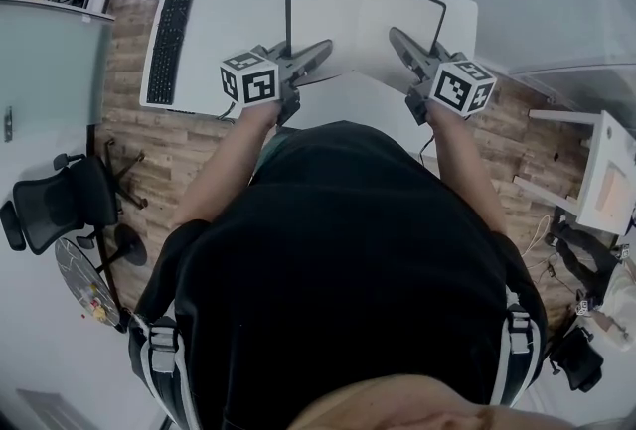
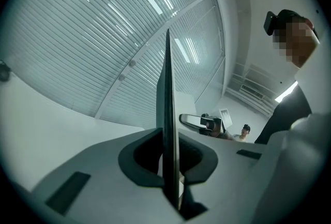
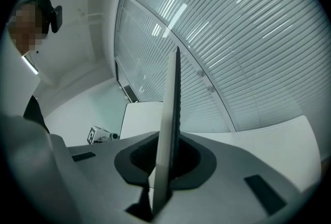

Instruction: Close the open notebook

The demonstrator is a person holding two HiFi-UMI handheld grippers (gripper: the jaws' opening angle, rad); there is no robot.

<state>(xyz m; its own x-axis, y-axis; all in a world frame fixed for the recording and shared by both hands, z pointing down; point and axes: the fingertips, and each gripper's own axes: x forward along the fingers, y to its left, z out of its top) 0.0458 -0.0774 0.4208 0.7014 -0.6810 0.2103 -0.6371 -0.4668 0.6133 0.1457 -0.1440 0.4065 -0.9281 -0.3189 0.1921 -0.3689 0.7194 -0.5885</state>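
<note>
Notebook [image 1: 343, 16] lies open on the white surface [image 1: 229, 11] at 12 o'clock from the person, with its spine running away from the body. A keyboard [image 1: 169, 46] is well apart at its 9 o'clock. The left gripper [image 1: 323, 49] has its fingers [image 1: 306, 57] closed on the near edge of the left half, at about 7 o'clock of the book. In the left gripper view a thin dark sheet stands edge-on, pinched between them. The right gripper [image 1: 395, 34] does the same on the right half, at about 5 o'clock: its fingers [image 1: 412, 51] are pressed together on a thin sheet with a pale face. Whether each one holds only the cover or also some pages, I cannot tell.

The step in hand, as I judge it, is to fold the two halves together. To do it well, I would leave one half as the base and carry the other over the spine in an arc. A sideways pull would probably drag the whole book across the smooth surface. Both grips are close to the edge, so the sheet may bend or slip out. A slow turn of the wrist that follows the cover seems safer. The gripper on the base half should let go and move out before the halves meet, otherwise its fingers would be caught inside.
</note>
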